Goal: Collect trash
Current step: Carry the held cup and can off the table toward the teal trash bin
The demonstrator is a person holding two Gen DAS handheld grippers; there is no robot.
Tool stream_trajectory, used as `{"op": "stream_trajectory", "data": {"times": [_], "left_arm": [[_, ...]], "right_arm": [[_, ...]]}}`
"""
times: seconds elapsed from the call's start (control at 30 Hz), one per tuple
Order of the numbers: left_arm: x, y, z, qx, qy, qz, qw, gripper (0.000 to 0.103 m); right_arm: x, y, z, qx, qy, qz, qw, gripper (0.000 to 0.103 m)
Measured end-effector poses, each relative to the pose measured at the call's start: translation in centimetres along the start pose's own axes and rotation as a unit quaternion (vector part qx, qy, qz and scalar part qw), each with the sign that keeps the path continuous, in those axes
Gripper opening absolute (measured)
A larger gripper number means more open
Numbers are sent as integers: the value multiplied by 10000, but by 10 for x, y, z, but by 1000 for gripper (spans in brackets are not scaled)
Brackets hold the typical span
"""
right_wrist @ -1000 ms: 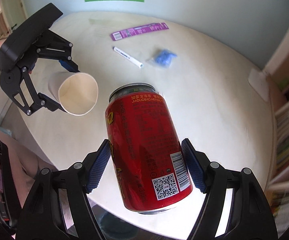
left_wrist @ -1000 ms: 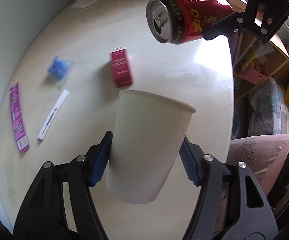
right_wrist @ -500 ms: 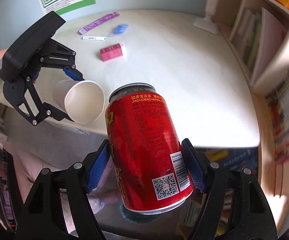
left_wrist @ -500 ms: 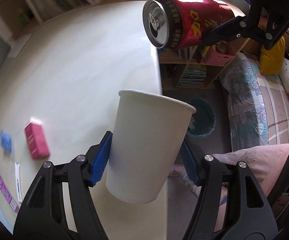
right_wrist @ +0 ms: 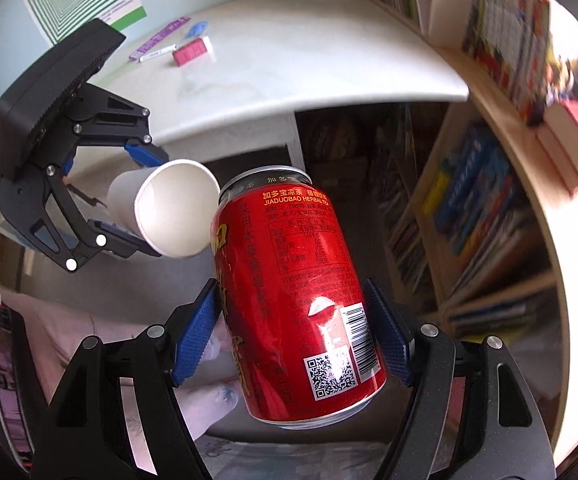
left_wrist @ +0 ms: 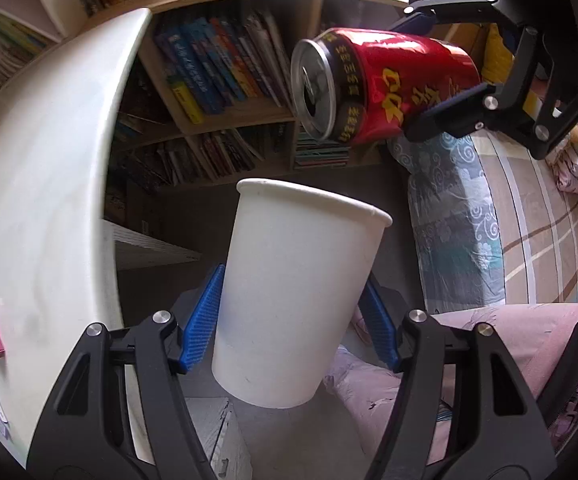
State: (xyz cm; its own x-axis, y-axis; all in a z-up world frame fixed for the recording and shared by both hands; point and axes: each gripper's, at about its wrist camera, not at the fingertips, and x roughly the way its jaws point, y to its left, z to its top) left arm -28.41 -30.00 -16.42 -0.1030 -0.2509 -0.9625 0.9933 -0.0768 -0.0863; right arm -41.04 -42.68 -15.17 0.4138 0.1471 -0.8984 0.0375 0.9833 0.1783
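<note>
Now, can (right_wrist: 301, 296) between right hand-held gripper (right_wrist: 293, 336) pads

Red can (right_wrist: 301, 292) label: "JIADUOBAO HERBAL TEA".

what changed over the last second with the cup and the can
Both grippers carried their loads off the table: the left gripper with the paper cup, the right gripper with the red can, now beside the bookshelf. Both grips unchanged; nothing released.
</note>
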Motion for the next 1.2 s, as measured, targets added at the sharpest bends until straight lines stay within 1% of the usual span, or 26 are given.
{"op": "stream_trajectory", "data": {"times": [0.2,0.33,0.5,0.7,1.13,1.2], "left_arm": [[27,-40,3,94,232,-169,9995,63],[44,-58,5,113,363,-263,9989,63],[52,-71,9,156,436,-328,9984,63],[63,-83,13,180,527,-380,9977,63],[81,-92,29,202,634,-492,9966,63],[84,-93,33,218,634,-506,9965,66]], "right_arm": [[7,-9,-56,378,204,24,9991,73],[12,-15,-82,656,319,34,9973,73],[14,-20,-108,844,368,18,9957,73],[20,-26,-120,1017,449,65,9938,73],[27,-36,-120,1128,478,148,9924,73],[28,-39,-120,1164,479,174,9919,73]]}}
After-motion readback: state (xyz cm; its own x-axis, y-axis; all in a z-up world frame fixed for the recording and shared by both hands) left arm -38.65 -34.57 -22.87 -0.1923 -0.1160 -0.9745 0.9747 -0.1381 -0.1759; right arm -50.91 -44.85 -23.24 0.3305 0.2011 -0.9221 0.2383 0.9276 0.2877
